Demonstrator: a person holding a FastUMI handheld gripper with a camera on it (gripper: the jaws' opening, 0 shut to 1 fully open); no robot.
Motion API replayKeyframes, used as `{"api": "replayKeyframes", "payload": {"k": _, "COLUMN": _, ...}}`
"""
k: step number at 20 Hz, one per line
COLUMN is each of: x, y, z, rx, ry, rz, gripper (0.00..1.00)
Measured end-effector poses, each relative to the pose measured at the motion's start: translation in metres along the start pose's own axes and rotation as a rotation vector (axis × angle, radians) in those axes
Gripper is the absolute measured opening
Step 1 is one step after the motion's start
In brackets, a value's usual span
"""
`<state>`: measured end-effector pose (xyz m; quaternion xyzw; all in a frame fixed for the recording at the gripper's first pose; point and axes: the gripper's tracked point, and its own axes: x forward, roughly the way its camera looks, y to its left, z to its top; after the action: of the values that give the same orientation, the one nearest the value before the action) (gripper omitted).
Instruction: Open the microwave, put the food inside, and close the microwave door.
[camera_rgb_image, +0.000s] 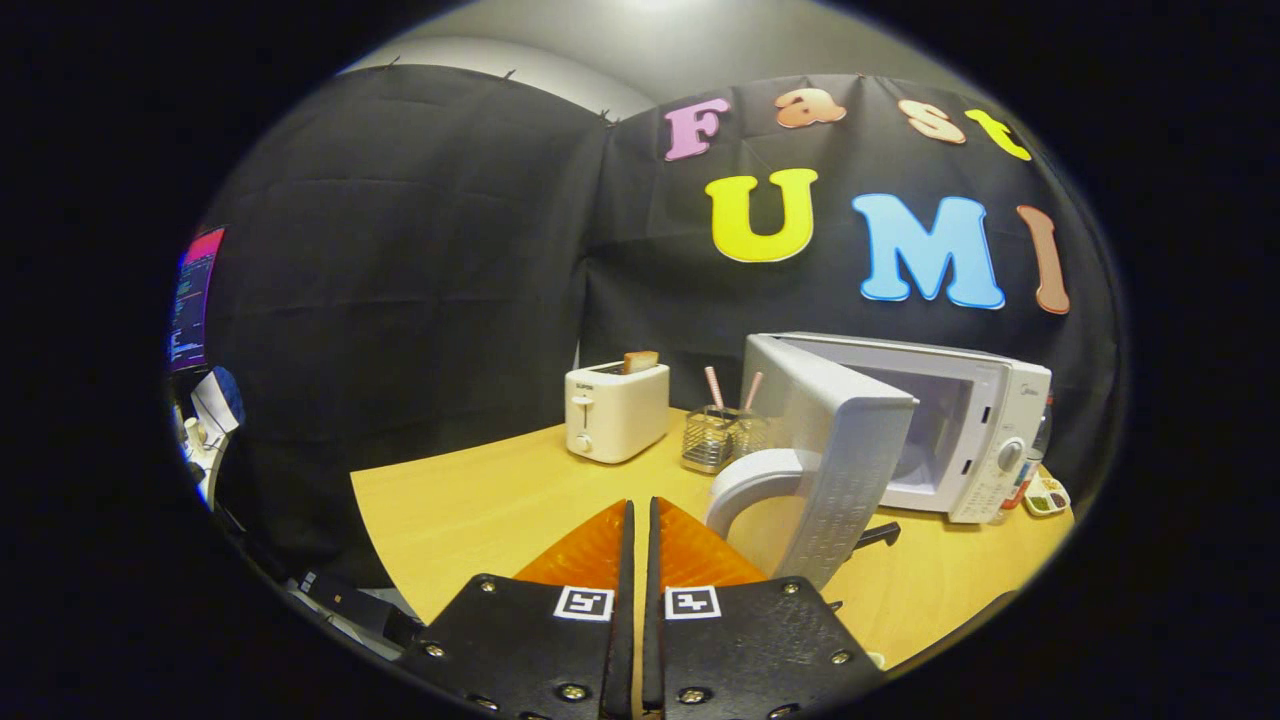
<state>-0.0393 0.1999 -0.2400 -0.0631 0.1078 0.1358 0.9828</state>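
Observation:
A white microwave (990, 395) stands on the wooden table (470, 500), ahead and to the right of my fingers. Its door (850, 440) is swung wide open toward me, its curved white handle (745, 478) just right of my fingertips. The cavity (930, 430) shows behind the door, and I see nothing in the part that is visible. My gripper (640, 503) is shut with nothing between its fingers, hovering over the table left of the door. A slice of bread (640, 361) sticks up from a white toaster (615, 410) beyond the fingers.
A wire basket (715, 440) holding striped straws stands between the toaster and the microwave. A black handle-like object (878, 535) lies on the table behind the door. A small tray of coloured items (1046, 496) sits right of the microwave. A monitor (195, 300) glows far left.

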Motion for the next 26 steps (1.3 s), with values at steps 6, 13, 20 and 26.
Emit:
{"api": "replayKeyframes", "payload": {"k": 6, "x": 0.005, "y": -0.107, "z": 0.000, "rx": 0.003, "ry": 0.008, "rz": -0.211, "gripper": 0.05}}
{"api": "replayKeyframes", "payload": {"k": 13, "x": 0.035, "y": -0.208, "z": 0.005, "rx": 0.012, "ry": -0.017, "rz": -0.406, "gripper": 0.05}}
{"api": "replayKeyframes", "payload": {"k": 20, "x": 0.090, "y": -0.275, "z": 0.016, "rx": 0.007, "ry": -0.037, "rz": -0.549, "gripper": 0.05}}
{"api": "replayKeyframes", "payload": {"k": 26, "x": 0.118, "y": -0.299, "z": 0.022, "rx": 0.030, "ry": -0.023, "rz": -0.617, "gripper": 0.05}}
